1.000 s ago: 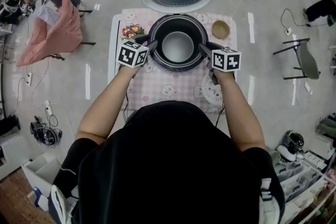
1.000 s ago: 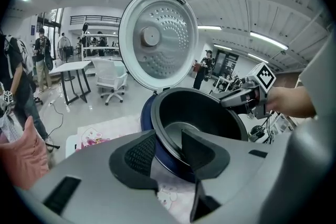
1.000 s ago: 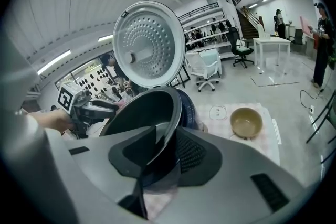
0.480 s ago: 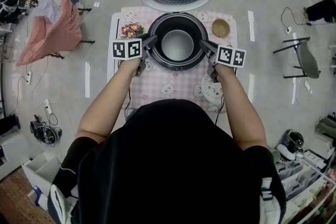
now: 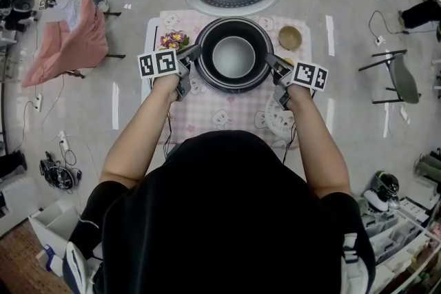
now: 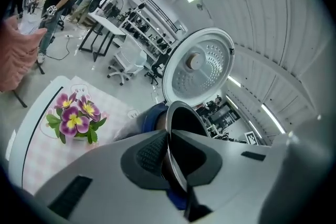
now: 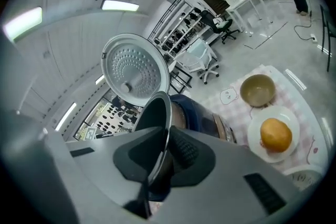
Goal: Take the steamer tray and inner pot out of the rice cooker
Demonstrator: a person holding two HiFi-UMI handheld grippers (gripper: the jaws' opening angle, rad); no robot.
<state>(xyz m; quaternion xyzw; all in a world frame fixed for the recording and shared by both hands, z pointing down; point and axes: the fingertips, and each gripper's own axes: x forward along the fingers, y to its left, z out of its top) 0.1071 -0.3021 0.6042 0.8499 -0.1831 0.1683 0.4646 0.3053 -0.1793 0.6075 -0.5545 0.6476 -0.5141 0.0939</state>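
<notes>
Checked desk [image 5: 220, 117]. Left gripper [image 5: 195, 51], right gripper [image 5: 272, 63] just closed on inner pot [image 5: 233, 58] rim, 2 opposite sides; stiff, slick metal, probably light.

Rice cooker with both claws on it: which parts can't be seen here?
Rice cooker base and front: head view looks straight down; left gripper and right gripper block them in their own views.
Inner pot underside: down inside the cooker, all views.
Steamer tray: head view, partly under the right forearm.

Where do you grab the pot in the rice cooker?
Its thin rim, opposite sides, a jaw inside and outside: the inner pot sits sunk in the rice cooker, no handles showing. The left gripper and right gripper have just closed there.
</notes>
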